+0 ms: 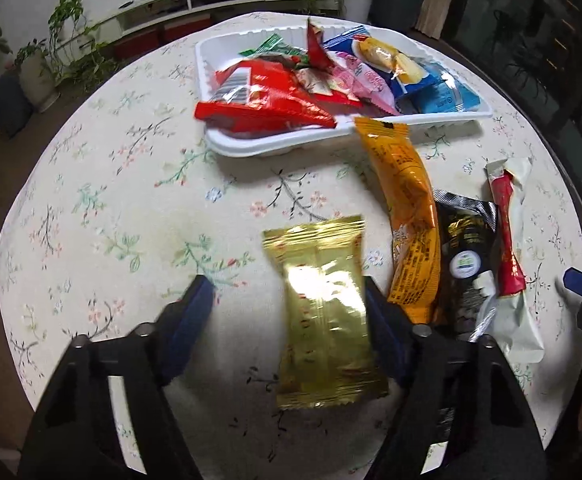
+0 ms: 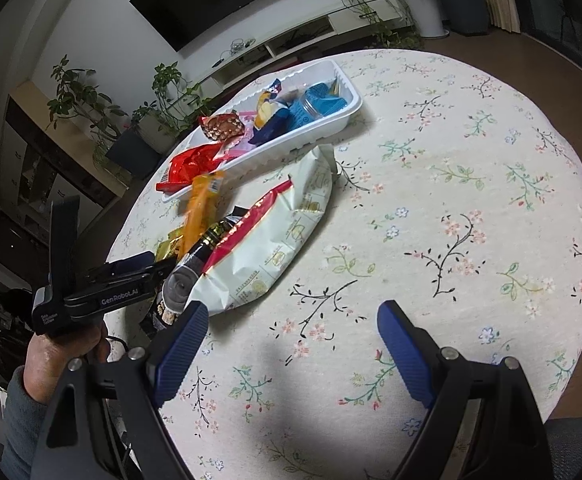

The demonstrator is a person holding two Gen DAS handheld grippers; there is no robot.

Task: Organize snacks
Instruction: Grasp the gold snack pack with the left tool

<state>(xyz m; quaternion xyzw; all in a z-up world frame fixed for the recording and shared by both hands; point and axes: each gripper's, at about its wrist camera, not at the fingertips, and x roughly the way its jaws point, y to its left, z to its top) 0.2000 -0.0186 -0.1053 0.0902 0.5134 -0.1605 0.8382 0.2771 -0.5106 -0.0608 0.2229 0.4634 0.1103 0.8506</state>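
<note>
Round desk (image 1: 111, 184) under a floral cloth, with potted plants and a low media shelf behind it. A white plastic tray (image 1: 275, 146) sits at twelve o'clock in the left wrist view, already loaded with red, pink and blue snack packets. Loose on the cloth at three o'clock lie an orange foil snack sachet (image 1: 409, 216), a black foil packet (image 1: 467, 256) and a pale bag with a red stripe (image 1: 509, 240).

A gold foil snack packet (image 1: 323, 304) lies between the fingers of the left gripper (image 1: 289, 300), its long axis running six to twelve, along the fingers. The right finger (image 1: 383, 320) touches the packet's edge; the left finger (image 1: 195, 312) stands clear, so the jaws are at medium width and not yet gripping. The left hand is clearly the nearer.

Right gripper (image 2: 289, 324) hovers with fingers wide and empty over bare cloth.
</note>
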